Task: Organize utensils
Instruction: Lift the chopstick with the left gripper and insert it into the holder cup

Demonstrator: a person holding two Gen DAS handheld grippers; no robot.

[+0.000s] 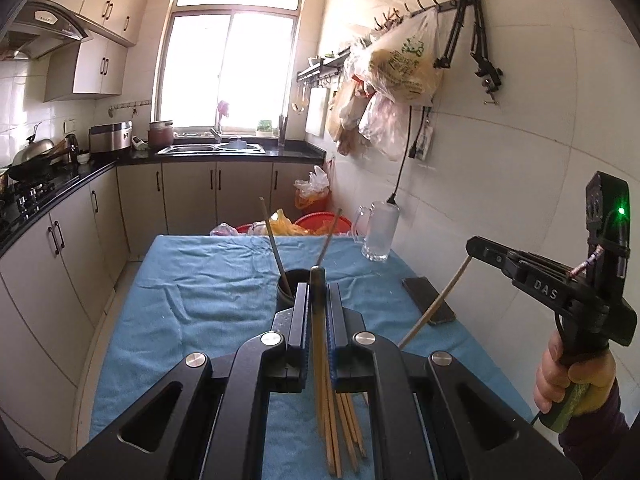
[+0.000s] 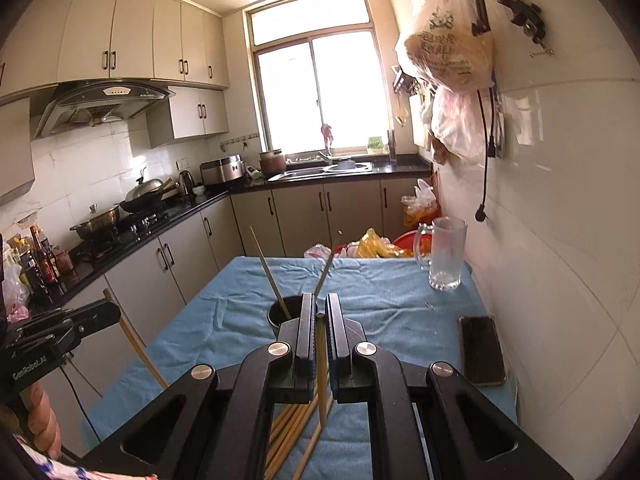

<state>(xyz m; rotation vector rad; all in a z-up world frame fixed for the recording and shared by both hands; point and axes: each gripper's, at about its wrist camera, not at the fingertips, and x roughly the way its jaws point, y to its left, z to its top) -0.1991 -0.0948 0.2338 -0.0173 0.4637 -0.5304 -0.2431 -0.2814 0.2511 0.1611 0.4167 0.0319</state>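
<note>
A black utensil cup (image 1: pixel 289 285) stands mid-table on the blue cloth (image 1: pixel 200 300) with two chopsticks (image 1: pixel 273 240) leaning in it; it also shows in the right wrist view (image 2: pixel 285 309). My left gripper (image 1: pixel 319 292) is shut on a wooden chopstick (image 1: pixel 319 344), just in front of the cup. My right gripper (image 2: pixel 320 312) is shut on another chopstick (image 2: pixel 321 364), also near the cup; it shows in the left wrist view (image 1: pixel 476 249) holding its stick (image 1: pixel 436 304). Several loose chopsticks (image 1: pixel 344 420) lie on the cloth beneath the grippers.
A glass mug (image 2: pixel 446 256) stands at the table's far right by the wall. A dark phone (image 2: pixel 481 350) lies at the right edge. Bags and red basins (image 1: pixel 320 222) sit beyond the far edge. Counters and cabinets (image 2: pixel 180 256) run along the left.
</note>
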